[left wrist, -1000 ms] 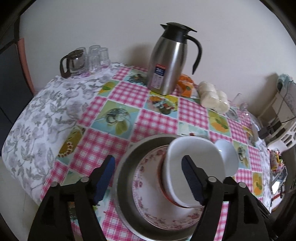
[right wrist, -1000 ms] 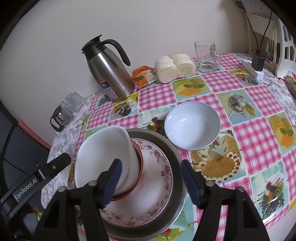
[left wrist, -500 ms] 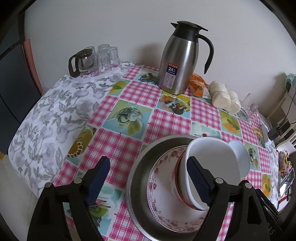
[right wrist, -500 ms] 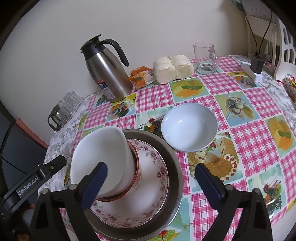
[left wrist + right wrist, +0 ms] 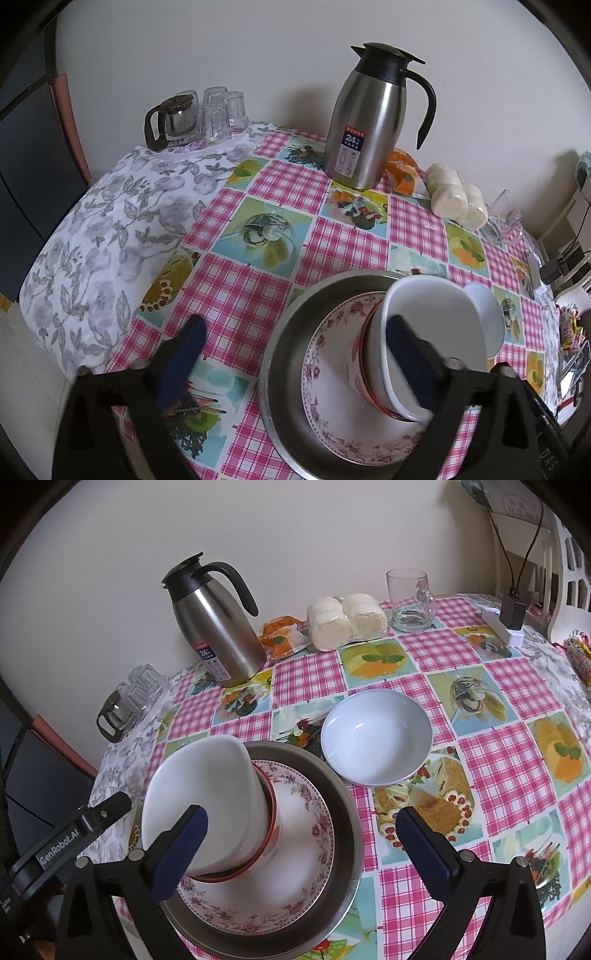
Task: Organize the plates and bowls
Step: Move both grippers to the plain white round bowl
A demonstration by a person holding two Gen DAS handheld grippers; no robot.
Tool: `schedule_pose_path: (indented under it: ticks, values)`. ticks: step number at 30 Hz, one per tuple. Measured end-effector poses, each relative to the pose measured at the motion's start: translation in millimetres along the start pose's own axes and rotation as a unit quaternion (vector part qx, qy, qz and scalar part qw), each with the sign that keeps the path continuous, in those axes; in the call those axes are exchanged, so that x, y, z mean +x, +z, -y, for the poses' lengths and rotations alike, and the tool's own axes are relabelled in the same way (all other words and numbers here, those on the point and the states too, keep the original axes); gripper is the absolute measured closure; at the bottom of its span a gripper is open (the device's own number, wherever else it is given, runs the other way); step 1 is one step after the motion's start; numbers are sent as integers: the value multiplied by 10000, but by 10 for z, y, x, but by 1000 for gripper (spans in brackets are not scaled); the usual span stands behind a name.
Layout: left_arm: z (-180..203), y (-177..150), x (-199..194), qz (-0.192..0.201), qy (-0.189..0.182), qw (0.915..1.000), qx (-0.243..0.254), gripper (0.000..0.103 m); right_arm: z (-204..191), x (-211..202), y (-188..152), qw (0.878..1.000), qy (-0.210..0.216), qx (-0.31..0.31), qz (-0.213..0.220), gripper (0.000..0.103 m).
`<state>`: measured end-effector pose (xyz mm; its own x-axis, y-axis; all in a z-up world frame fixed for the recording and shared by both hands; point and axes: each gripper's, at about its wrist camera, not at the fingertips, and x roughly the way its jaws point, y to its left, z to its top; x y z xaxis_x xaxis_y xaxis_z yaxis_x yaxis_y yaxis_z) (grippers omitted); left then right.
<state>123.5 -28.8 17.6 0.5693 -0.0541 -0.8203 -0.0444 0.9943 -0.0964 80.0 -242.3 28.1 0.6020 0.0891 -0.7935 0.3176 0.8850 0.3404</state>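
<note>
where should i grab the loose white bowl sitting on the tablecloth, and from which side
Grip the white bowl by its thin rim, one finger inside and one outside, coming down from above on the near right edge. It sits upright and open-topped, and that side faces bare tablecloth, away from the metal tray.

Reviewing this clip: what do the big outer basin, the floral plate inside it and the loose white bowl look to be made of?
The basin looks like brushed stainless steel: grey, dull metallic sheen. The floral plate seems glazed ceramic or melamine, glossy white with printed pink flowers. The white bowl looks like smooth glossy ceramic or melamine; the look cannot settle which.
</note>
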Motion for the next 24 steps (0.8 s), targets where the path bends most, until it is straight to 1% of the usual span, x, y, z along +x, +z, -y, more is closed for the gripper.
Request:
schedule_pose_path:
  ticks: [8, 14, 18, 24]
  values:
    - [26, 6, -56, 101, -2, 9999, -25, 4, 49, -37, 18, 10000, 26, 49, 17, 0]
    - [93, 6, -119, 171, -79, 9998, 0, 4, 143, -110, 41, 9998, 48, 150, 77, 0]
    - [180, -8, -178, 248, -194, 9995, 28, 4, 278, -171, 70, 9995, 26, 281, 135, 0]
    - [398, -36, -257, 335, -349, 9986, 216, 4, 583, -263, 113, 9980, -43, 582, 225, 0]
